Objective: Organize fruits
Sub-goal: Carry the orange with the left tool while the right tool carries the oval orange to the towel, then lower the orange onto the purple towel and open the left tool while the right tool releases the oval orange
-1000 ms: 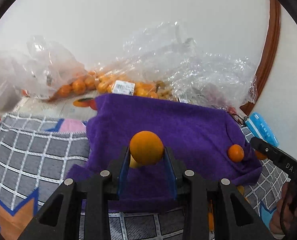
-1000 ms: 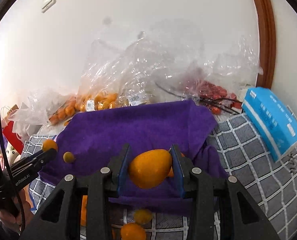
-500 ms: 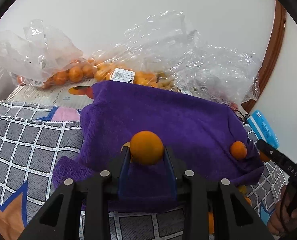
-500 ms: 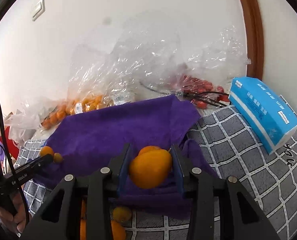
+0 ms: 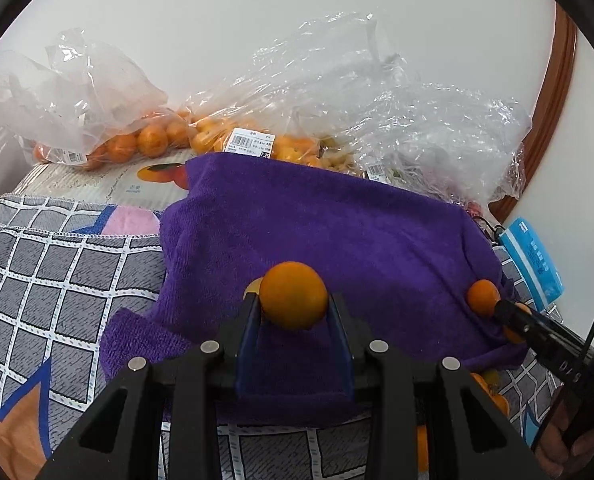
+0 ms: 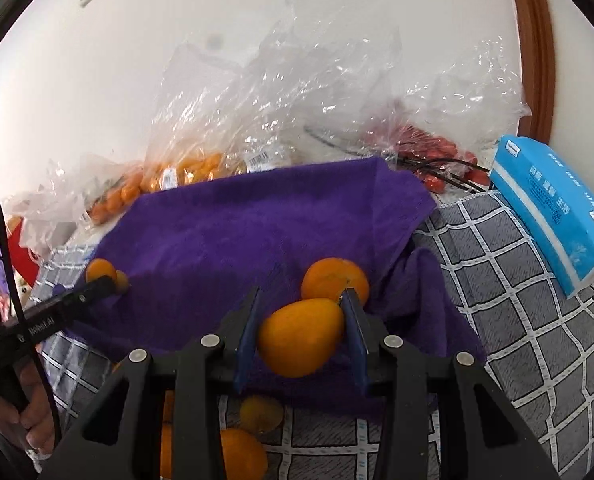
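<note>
Purple towel (image 5: 337, 240) is lying spread over the checked cloth (image 5: 57, 272), bagged fruit behind it. Left gripper (image 5: 293, 312) is hanging over the towel, jaws clamping a round orange (image 5: 294, 295) at the fingertips. Right gripper (image 6: 300, 322) is pinching an oval orange fruit (image 6: 300, 336) between its blue pads; a second orange (image 6: 329, 276) is resting on the towel just beyond.
</note>
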`<state>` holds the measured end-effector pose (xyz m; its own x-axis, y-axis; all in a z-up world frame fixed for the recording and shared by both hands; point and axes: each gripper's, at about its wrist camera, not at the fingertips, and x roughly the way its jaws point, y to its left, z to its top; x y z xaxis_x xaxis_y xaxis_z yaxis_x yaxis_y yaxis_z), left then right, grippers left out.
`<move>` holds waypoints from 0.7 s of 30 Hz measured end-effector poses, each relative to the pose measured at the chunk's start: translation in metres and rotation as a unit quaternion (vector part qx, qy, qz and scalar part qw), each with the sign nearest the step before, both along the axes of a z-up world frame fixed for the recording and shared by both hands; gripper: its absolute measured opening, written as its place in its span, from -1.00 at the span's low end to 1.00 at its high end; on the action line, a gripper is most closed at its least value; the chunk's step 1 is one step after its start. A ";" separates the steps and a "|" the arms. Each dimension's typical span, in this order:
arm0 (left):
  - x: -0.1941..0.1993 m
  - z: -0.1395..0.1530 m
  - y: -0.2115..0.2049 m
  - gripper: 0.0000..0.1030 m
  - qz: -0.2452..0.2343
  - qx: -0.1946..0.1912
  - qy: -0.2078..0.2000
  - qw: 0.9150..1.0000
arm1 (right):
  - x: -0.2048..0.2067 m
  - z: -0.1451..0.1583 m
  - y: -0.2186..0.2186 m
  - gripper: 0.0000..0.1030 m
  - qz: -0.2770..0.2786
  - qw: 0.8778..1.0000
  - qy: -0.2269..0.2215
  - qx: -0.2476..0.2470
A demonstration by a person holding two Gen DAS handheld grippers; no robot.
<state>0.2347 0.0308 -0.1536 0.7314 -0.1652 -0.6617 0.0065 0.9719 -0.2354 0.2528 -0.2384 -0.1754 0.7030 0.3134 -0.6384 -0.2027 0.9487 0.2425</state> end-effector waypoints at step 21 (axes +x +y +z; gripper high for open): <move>0.001 -0.003 -0.004 -0.37 -0.004 0.004 0.007 1.000 | 0.004 -0.007 0.008 -0.23 0.005 1.000 0.013 -0.013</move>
<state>0.2356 0.0270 -0.1563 0.7205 -0.1655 -0.6734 0.0111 0.9737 -0.2274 0.2567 -0.2303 -0.1820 0.6834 0.3032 -0.6641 -0.2060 0.9528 0.2231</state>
